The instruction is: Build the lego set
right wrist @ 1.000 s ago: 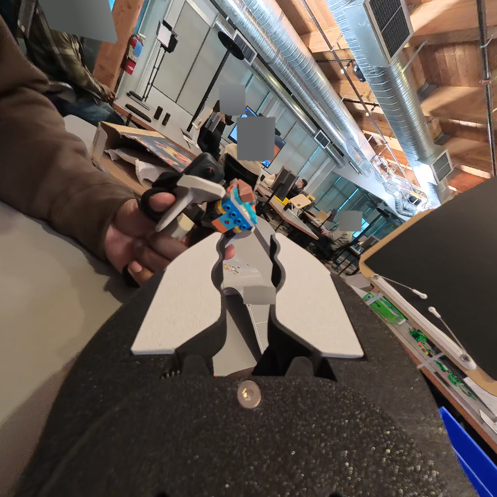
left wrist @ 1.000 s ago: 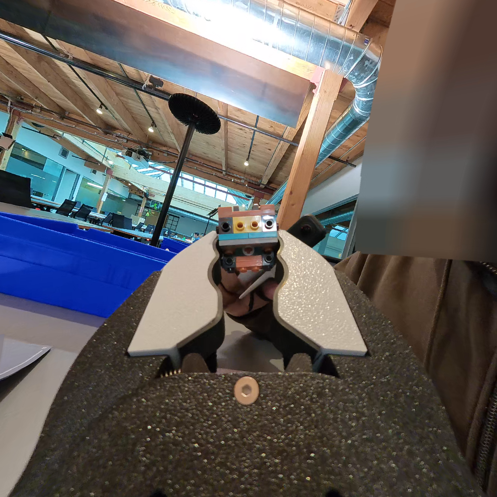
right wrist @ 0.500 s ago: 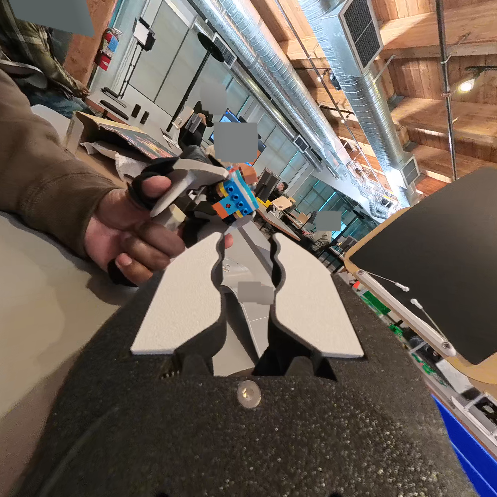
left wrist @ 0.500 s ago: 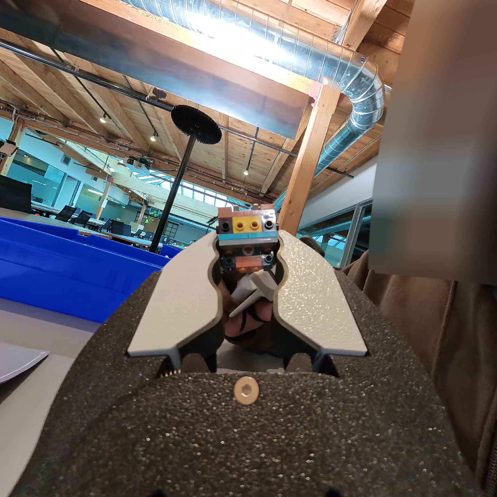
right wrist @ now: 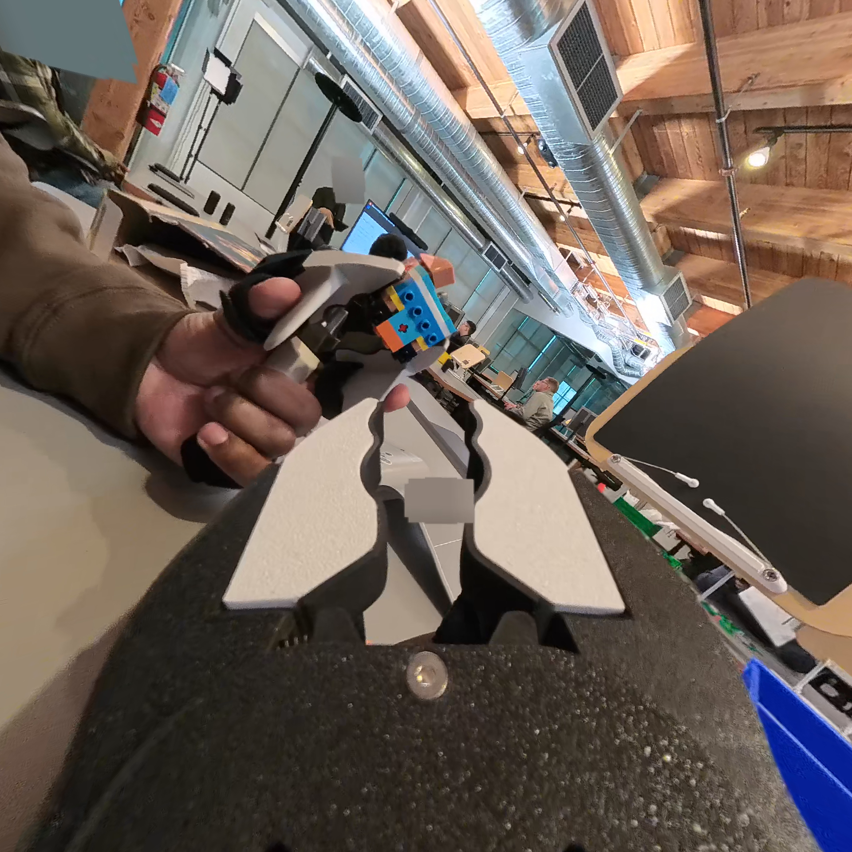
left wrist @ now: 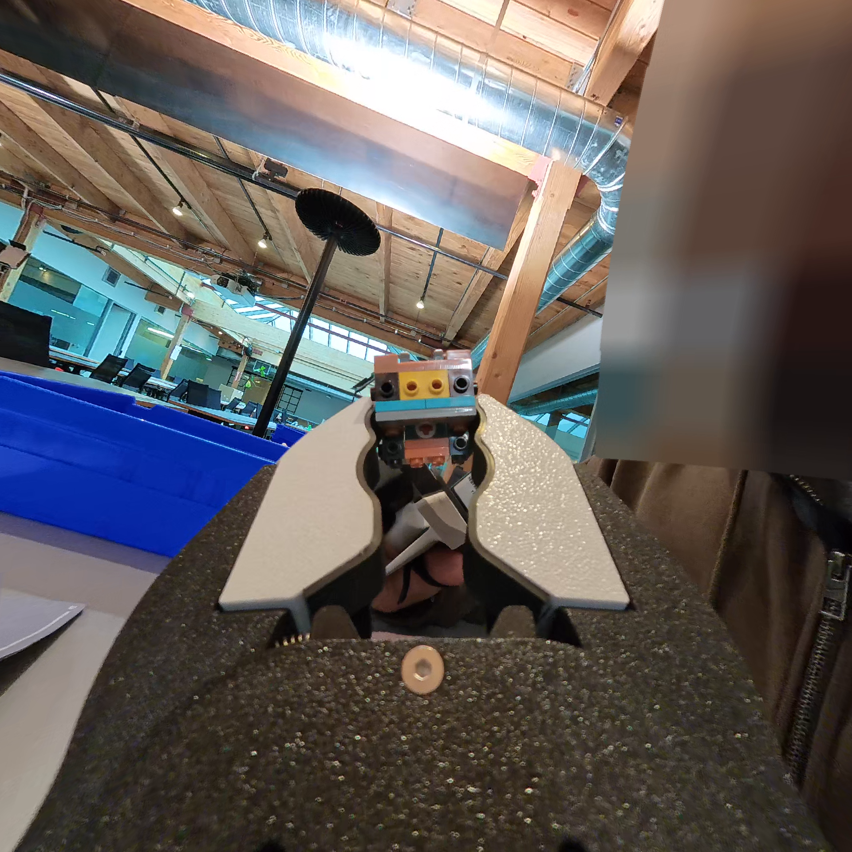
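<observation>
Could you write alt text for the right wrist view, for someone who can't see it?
A person's hand holds the left tongs clamped on a small lego build of blue, orange and yellow bricks, raised above a grey table. In the foreground the right tongs stand open and empty, pointing towards it. Behind is an open office with wooden ceiling beams and silver ducts.

lego model [left wrist: 423, 405] between left hand-held gripper [left wrist: 423, 417] fingertips; bin [left wrist: 115, 456] left — behind

Glossy plastic lego model [left wrist: 423, 405], matt grainy gripper [left wrist: 423, 417], wooden beams [left wrist: 525, 295]
</observation>
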Available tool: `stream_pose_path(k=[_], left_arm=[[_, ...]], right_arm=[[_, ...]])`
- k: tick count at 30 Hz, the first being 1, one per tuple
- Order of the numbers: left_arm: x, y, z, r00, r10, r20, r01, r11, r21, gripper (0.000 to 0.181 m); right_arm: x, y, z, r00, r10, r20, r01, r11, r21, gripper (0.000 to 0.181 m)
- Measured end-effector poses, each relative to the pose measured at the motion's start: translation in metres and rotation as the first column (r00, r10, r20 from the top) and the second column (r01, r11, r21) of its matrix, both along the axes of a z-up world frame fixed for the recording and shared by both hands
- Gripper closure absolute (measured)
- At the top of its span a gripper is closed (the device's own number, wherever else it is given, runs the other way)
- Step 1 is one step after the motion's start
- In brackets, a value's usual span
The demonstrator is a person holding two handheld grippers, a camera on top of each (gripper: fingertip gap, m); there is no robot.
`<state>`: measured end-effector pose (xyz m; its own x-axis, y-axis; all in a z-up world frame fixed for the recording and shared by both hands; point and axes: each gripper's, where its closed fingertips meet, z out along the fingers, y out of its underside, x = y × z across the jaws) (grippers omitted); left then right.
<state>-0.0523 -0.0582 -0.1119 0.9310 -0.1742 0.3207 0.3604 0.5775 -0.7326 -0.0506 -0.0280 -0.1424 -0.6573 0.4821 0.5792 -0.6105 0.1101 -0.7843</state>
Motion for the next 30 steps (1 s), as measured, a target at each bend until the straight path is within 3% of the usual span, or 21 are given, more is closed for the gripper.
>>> stream_pose_path(k=[6,30], left_arm=[[-0.011,-0.005,-0.001,0.999,0.006,0.051,-0.007,1.0,0.027,0.144],[-0.008,-0.007,0.0,0.999,0.003,0.049,-0.004,1.0,0.028,0.144]], right_arm=[[-0.008,-0.003,-0.004,0.999,0.018,0.047,-0.016,0.999,-0.035,0.148],[0.001,-0.01,0.013,0.999,0.026,-0.032,-0.027,0.998,-0.05,0.144]])
